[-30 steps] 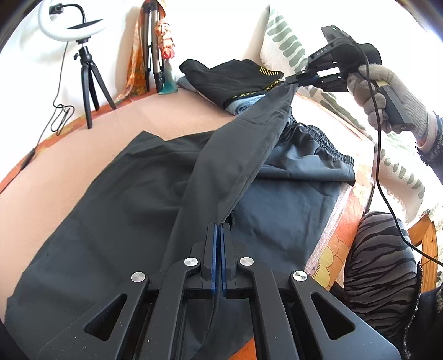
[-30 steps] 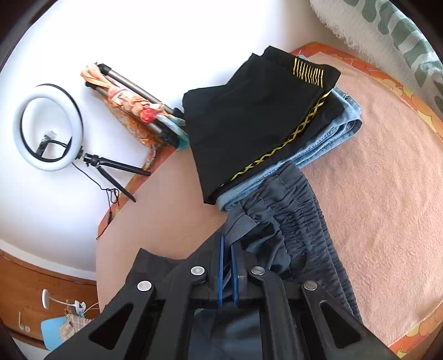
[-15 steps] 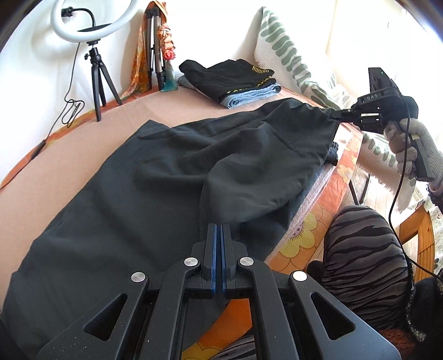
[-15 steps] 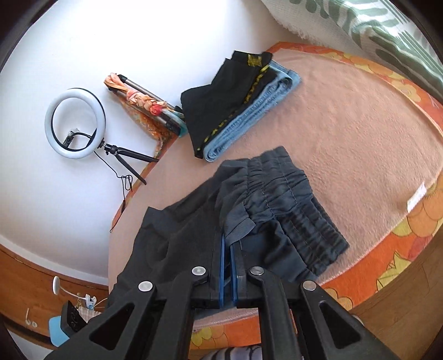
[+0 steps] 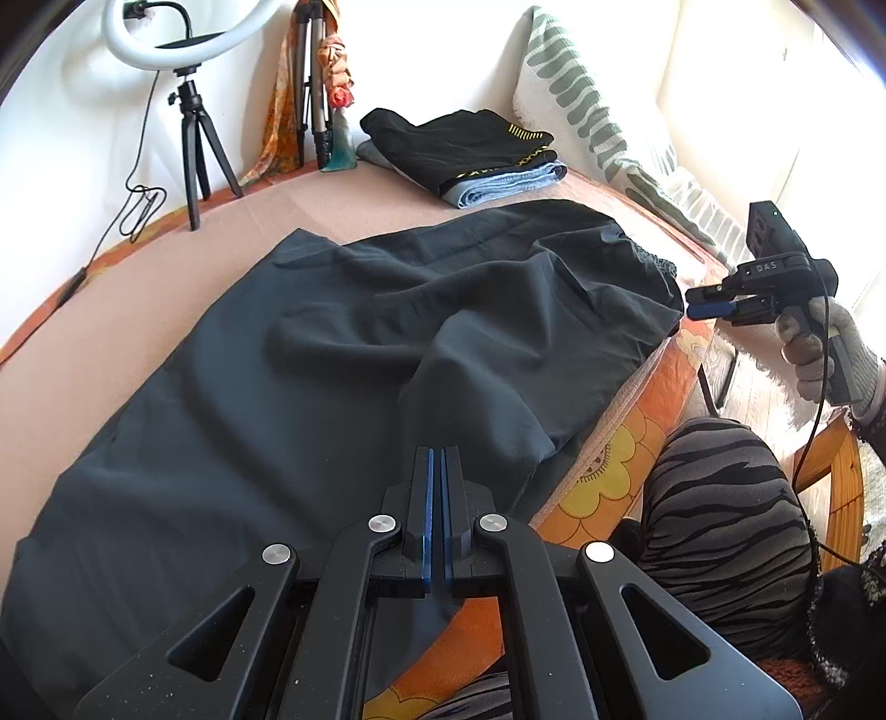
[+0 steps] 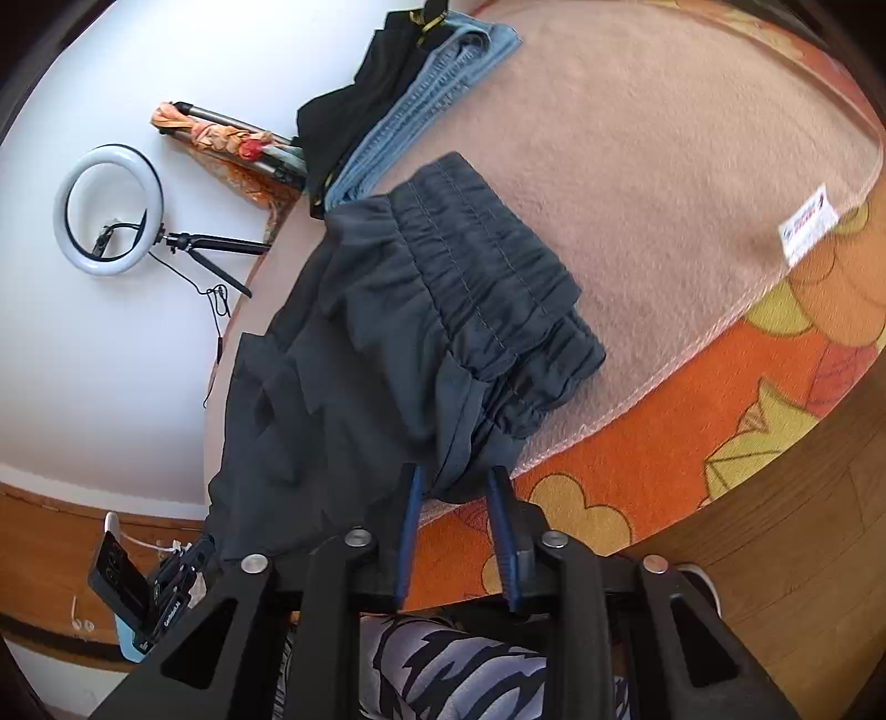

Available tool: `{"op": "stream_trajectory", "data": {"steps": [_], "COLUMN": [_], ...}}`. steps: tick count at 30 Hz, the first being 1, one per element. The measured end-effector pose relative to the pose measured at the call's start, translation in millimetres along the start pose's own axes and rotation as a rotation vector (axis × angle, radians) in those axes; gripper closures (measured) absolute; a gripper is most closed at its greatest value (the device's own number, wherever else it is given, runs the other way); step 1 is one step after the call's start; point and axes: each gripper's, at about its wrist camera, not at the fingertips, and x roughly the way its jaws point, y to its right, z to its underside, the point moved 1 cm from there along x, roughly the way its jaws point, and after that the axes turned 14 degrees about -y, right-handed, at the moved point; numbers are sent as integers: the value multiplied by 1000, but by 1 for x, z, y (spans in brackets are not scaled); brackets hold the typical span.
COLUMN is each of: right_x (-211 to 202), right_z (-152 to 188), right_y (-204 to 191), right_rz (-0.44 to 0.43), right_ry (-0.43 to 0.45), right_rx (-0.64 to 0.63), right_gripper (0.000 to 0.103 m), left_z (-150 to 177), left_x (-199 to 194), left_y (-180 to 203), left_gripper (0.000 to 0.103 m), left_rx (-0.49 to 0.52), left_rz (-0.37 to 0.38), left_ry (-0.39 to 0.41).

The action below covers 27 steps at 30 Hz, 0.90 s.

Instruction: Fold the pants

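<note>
One pair of dark grey pants [image 5: 387, 343] lies spread on the peach blanket [image 5: 138, 299] of the bed, its gathered elastic waistband [image 6: 487, 288] at the near edge.

Left gripper [image 5: 436, 459]: blue pads pressed together, pinching the thin, smooth cloth. Right gripper [image 6: 457, 487]: jaws opening, a fold hanging between them untouched (its housing reads "DAS"). Two folded garments [image 5: 470, 155] are stacked beyond; one ring light [image 5: 183, 33] stands on a tripod.
</note>
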Motion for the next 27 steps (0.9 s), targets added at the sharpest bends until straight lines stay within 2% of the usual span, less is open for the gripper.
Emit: {"op": "stream_trajectory", "data": {"steps": [2,4,10,12,14,17,20,23,24,25,26,27], "right_x": [-26,-43,-35,-22,-16,-9,-2,1,2,2,3,6], "right_z": [-2,-7,-24,-26,-23,-22,-23,-26,-27,-28,-29,-31], "right_y": [1,8,46,54,56,54,51,45,43,41,39,35], "right_rz": [26,61,2,-82,-165,-225,-254,-248,-242,-220,-175,-129], "right_ry": [72,120,101,68,73,77,88,121,132,141,140,129], "right_rx": [-47,-57,34,85,107,137,164,192,195,194,188,176], "right_gripper": [49,39,39,39,38,37,37,36,38,50,68,70], "left_z": [-1,-2,-6,-6,-6,-6,-6,-4,-2,0,2,4], "left_x": [-1,-2,1,2,4,9,15,17,17,15,12,9], "left_y": [-3,-6,-9,-7,-5,-7,-9,-11,-13,-15,-18,-21], "left_gripper": [102,102,102,102,102,102,102,102,102,102,102,102], "left_rx": [-16,-38,-72,-66,-58,-61,-66,-78,-85,-93,-101,-113], "left_rz": [2,10,17,13,5,9,16,23,25,26,24,20], "left_ry": [7,15,7,2,-5,-19,-31,-28,-24,-17,-8,1]}}
